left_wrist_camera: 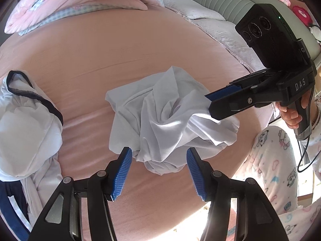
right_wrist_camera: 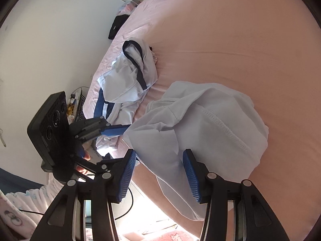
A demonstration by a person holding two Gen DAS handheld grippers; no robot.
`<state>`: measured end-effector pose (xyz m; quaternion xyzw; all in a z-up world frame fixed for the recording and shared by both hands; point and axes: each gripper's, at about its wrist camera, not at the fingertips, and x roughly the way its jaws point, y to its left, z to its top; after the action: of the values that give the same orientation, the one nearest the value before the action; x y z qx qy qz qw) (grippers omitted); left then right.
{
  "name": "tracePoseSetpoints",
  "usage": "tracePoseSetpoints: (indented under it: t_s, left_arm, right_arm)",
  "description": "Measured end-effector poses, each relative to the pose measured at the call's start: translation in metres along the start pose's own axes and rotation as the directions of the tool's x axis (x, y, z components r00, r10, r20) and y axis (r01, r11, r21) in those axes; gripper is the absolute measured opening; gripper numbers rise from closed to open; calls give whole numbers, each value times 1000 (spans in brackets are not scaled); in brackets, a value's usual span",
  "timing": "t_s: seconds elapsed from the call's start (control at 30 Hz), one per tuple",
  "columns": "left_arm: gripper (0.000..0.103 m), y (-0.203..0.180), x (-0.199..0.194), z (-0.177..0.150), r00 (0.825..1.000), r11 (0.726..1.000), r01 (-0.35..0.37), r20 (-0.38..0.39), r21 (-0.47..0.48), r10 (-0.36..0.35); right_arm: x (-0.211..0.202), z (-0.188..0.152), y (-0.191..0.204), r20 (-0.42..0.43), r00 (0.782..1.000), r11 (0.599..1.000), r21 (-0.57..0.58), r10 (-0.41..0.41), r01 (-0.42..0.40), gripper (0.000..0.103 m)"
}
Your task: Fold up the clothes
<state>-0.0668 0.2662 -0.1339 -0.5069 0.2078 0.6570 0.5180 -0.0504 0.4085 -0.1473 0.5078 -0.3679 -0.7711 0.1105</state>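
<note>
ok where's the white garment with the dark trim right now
It lies bunched on the pink bed sheet, at the left edge of the left wrist view, apart from the crumpled white shirt between the tongs.

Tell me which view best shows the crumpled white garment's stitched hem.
Right wrist view: the white garment shows its stitched hem close and sharp. The left wrist view shows the whole crumpled bundle, seams faint.

grippers: 2 (left gripper (left_wrist_camera: 158, 172), right gripper (right_wrist_camera: 158, 173)) | white tee (left_wrist_camera: 170, 116): 1 | white/navy top (left_wrist_camera: 28, 120): 1 | pink sheet (left_wrist_camera: 120, 56): 1 | quilt (left_wrist_camera: 80, 2): 1 | black item (right_wrist_camera: 117, 26): 1, far edge, can't ID
</note>
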Motion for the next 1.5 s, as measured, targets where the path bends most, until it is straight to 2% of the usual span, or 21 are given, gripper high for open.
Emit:
tracePoseSetpoints:
  t_s: [0.07, 0.27, 0.4, 0.53, 0.7, 0.87, 0.93, 1.0, 1.17, 1.23, 1.4, 1.5]
  left_arm:
    - [54, 2, 4, -1, 1000, 1000, 10, -4, -16, -11]
    - [54, 2, 8, -3, 1000, 998, 22, 20, -52, -21]
    - [54, 0, 8, -6, 999, 997, 9, 54, -72, -5]
    - [54, -3, 7, -8, 996, 996, -4, 86, -93, 12]
    - [54, -6, 12, -13, 994, 994, -23, 107, -108, 34]
    - [53, -7, 14, -18, 992, 993, -32, 120, -111, 45]
    - [47, -7, 12, -20, 989, 993, -42, 133, -114, 58]
    - [28, -5, 11, -23, 987, 990, -39, 148, -135, 60]
    - [18, 1, 7, -32, 981, 980, -18, 187, -196, 56]
    - [18, -3, 7, -36, 978, 980, -31, 195, -197, 70]
    - [18, -5, 8, -39, 980, 978, -23, 189, -210, 63]
    - [18, -7, 7, -39, 981, 979, -30, 184, -202, 68]
  right_arm:
    - [-1, 3, -4, 13, 1000, 999, 37, 21, -21, 49]
    - [4, 13, -5, 31, 999, 996, 92, 10, -13, 50]
    - [8, 20, -8, 48, 999, 988, 150, 25, -32, 58]
    - [14, 25, -16, 63, 997, 965, 253, 48, -63, 59]
    - [27, 31, -26, 39, 998, 926, 373, 46, -57, 59]
    - [38, 33, -28, 18, 998, 910, 409, 68, -69, 59]
    - [40, 34, -25, 14, 998, 916, 397, 59, -60, 59]
    - [42, 34, -23, 10, 999, 922, 384, 50, -50, 58]
    - [50, 34, -20, -18, 1000, 931, 364, -1, 7, 28]
    - [52, 32, -18, -20, 1000, 939, 344, -8, 14, 11]
    - [49, 28, -11, -8, 1000, 956, 295, -13, 15, 6]
    - [42, 29, -2, 35, 999, 964, 263, 33, -41, 5]
